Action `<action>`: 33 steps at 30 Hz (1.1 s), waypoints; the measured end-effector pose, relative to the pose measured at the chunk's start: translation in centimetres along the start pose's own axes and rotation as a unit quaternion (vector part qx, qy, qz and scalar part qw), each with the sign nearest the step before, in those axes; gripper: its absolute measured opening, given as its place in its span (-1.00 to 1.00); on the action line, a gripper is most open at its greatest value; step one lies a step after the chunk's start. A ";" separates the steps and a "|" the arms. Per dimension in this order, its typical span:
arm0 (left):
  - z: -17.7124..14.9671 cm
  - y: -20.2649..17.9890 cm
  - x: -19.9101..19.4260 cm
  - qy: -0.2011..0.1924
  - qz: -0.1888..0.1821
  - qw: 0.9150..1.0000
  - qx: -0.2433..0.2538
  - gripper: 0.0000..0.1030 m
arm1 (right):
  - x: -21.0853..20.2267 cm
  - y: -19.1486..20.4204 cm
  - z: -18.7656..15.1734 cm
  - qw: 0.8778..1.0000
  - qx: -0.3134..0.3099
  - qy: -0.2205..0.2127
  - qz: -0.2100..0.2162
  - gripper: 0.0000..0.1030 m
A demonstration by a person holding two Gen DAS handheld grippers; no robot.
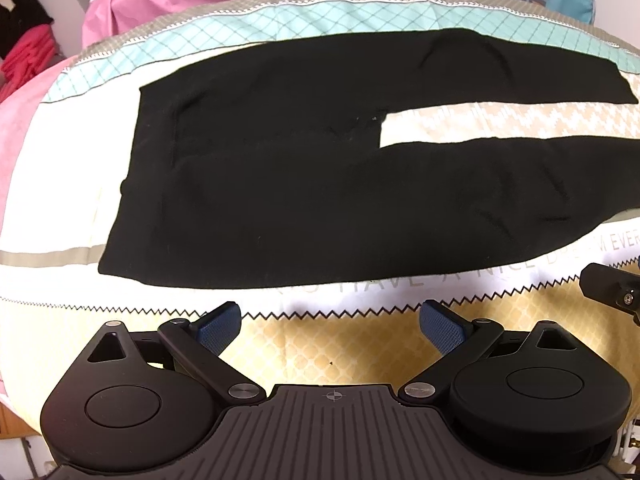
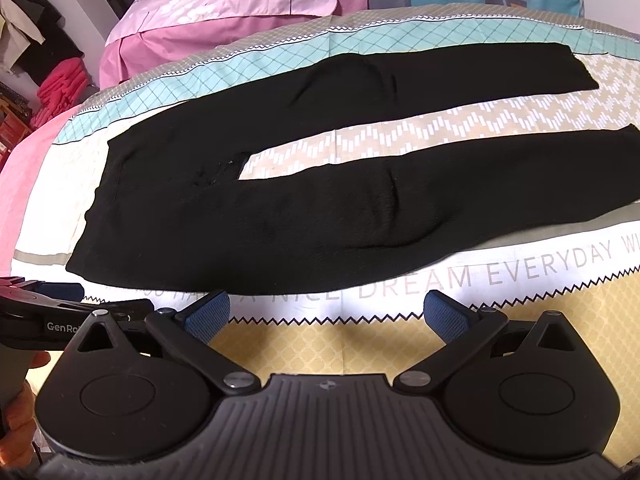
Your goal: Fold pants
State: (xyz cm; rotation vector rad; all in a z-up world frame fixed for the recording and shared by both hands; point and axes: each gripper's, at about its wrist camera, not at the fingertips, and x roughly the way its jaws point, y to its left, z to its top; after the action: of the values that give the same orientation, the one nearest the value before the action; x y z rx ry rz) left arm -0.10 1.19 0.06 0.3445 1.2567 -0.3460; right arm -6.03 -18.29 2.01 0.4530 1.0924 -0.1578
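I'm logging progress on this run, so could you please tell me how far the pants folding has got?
Done: the black pants lie flat on the bed cover, legs apart. In hand: nothing; the left hand-held gripper and right hand-held gripper are both open, short of the near edge. Left: every fold, starting with laying one leg over the other.

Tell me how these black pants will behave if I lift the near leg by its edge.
The pants probably go floppy: they lie flat with soft wrinkles, so the unheld part should sag. The fabric looks thin, likely light. It may drag on the bedspread rather than slide cleanly.
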 end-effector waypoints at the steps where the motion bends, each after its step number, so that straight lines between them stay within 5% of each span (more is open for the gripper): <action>1: 0.0 0.0 0.0 0.000 0.001 1.000 0.000 1.00 | 0.0 0.0 0.0 1.000 -0.001 0.001 0.001 0.99; 33: 0.5 -0.1 1.8 0.024 0.010 1.000 -0.001 1.00 | 1.8 0.1 0.5 0.999 0.002 0.019 0.028 0.99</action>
State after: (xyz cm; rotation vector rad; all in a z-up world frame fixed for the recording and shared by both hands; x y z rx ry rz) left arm 0.77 0.79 -1.52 0.3654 1.3006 -0.3212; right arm -4.76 -18.29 0.67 0.4911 1.1156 -0.1017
